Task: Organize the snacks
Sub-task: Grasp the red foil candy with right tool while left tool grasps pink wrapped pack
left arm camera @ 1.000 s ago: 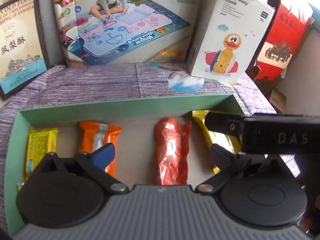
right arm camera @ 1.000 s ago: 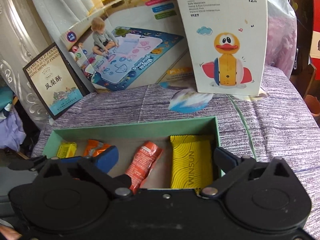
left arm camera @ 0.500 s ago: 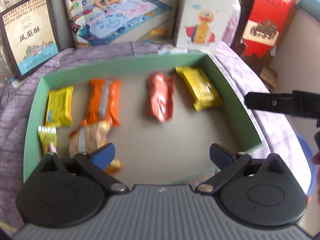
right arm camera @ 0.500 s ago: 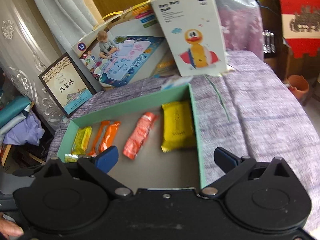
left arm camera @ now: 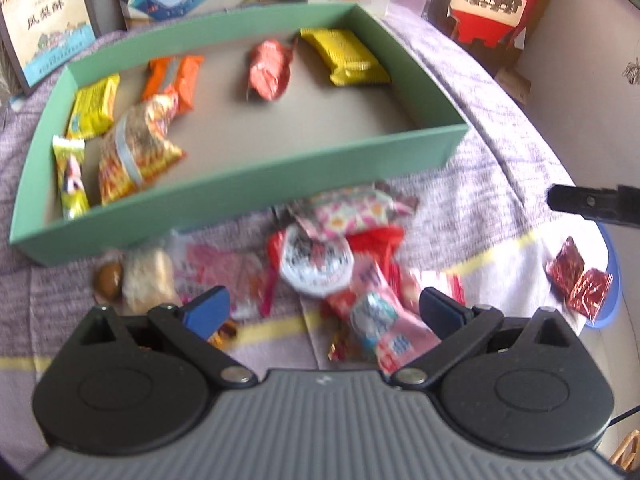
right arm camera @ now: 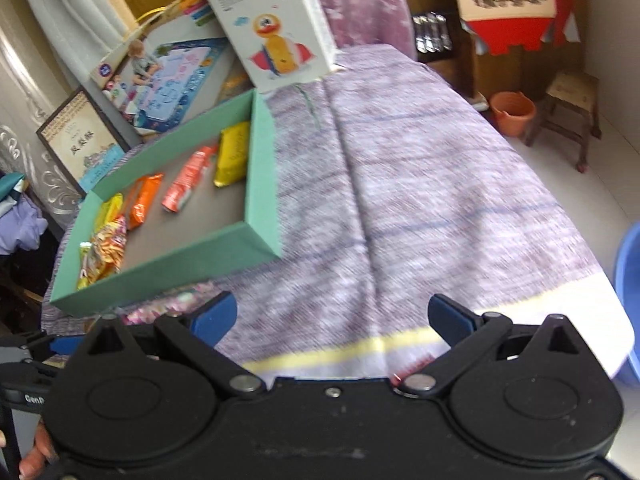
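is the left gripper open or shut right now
Open. The left gripper has its blue-tipped fingers spread wide apart, hovering over the loose snack pile with nothing between them.

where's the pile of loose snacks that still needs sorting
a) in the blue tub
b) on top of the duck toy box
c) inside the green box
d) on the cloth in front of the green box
d: the pile of loose snacks lies on the purple cloth just outside the near wall of the green box, under the open left gripper.
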The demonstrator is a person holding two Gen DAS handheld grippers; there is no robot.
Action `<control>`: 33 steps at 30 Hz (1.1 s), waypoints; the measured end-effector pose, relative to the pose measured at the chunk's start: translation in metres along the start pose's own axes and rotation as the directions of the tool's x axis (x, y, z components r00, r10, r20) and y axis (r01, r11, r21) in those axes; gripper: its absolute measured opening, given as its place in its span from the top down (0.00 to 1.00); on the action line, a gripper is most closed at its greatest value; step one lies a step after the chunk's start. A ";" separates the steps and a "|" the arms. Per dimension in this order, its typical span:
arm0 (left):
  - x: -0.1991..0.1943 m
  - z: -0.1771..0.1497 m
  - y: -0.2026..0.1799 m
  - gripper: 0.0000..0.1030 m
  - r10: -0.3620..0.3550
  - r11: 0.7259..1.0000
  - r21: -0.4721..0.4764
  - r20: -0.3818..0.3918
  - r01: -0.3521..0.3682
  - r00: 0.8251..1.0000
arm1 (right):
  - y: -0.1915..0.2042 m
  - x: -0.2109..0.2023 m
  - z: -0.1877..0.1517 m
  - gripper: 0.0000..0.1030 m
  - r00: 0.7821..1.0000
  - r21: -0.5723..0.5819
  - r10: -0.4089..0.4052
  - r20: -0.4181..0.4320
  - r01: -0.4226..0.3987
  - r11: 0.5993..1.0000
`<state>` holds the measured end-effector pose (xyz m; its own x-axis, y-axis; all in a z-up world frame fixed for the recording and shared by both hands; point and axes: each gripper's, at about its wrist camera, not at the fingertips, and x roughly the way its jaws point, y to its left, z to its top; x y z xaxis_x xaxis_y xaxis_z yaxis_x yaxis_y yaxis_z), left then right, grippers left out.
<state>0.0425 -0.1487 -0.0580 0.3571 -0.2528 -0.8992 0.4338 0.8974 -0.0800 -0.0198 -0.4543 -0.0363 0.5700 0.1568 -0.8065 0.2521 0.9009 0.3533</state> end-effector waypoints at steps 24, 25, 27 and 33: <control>0.002 -0.020 0.011 0.00 0.002 0.997 -0.076 -0.017 -0.003 1.000 | 0.059 0.019 -0.048 0.62 1.000 -0.148 -0.004 -0.025 0.001 0.989; -0.001 -0.018 0.011 0.00 -0.004 0.996 -0.084 -0.006 0.004 1.000 | 0.060 0.022 -0.048 0.62 1.000 -0.143 0.002 -0.031 -0.007 0.990; -0.003 -0.013 0.009 0.00 -0.016 0.995 -0.095 0.011 0.017 1.000 | 0.062 0.026 -0.048 0.61 0.999 -0.135 0.002 -0.035 -0.007 0.991; 0.013 -0.009 -0.007 0.20 -0.043 0.998 -0.052 -0.022 0.042 0.999 | 0.057 0.027 -0.049 0.61 0.999 -0.121 0.015 -0.030 -0.019 0.993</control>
<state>0.0370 -0.1549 -0.0727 0.3201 -0.2830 -0.9041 0.4046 0.9038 -0.1397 -0.0285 -0.3789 -0.0607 0.5500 0.1825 -0.8150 0.1454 0.9400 0.3086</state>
